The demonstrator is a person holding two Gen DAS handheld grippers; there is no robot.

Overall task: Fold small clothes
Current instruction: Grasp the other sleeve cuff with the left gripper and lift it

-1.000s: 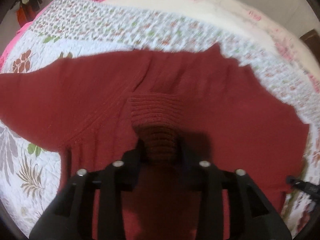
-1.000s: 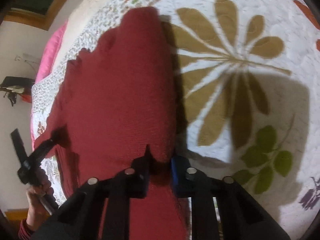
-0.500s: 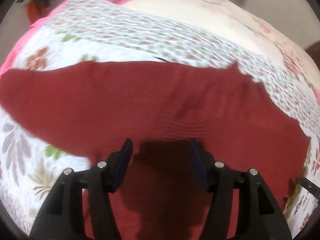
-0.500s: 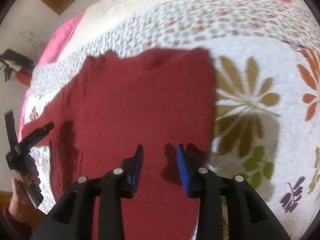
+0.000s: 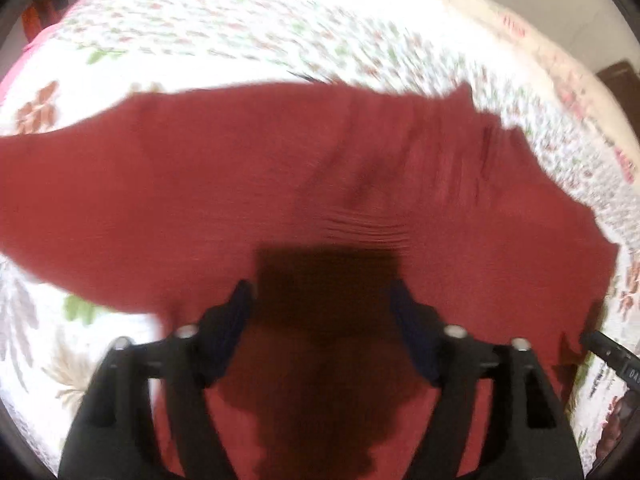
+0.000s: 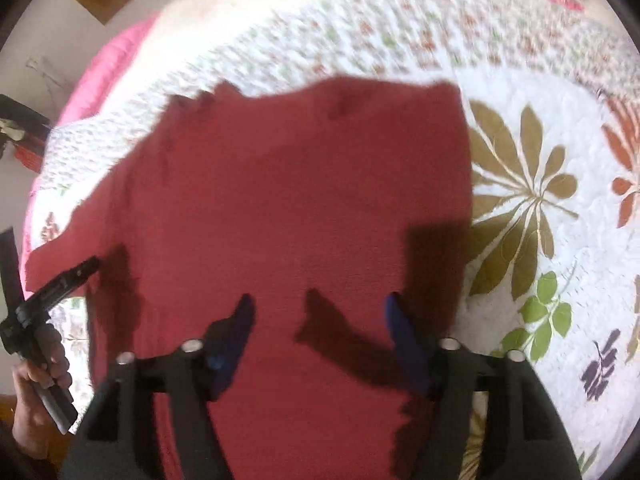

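Quilt (image 6: 540,92) beneath red sweater (image 6: 304,200)

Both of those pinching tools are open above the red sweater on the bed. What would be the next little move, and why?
Probably lower the left tool onto the sleeve that sticks out to the left of the red sweater and pinch it. Both tools hang open and hold nothing, the right tool too, and the sweater lies flat on the floral quilt with that sleeve not yet folded in.

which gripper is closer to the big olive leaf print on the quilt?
Right. The right gripper hangs open over the red sweater near its edge beside the leaf print. The left gripper is at the sweater's far side.
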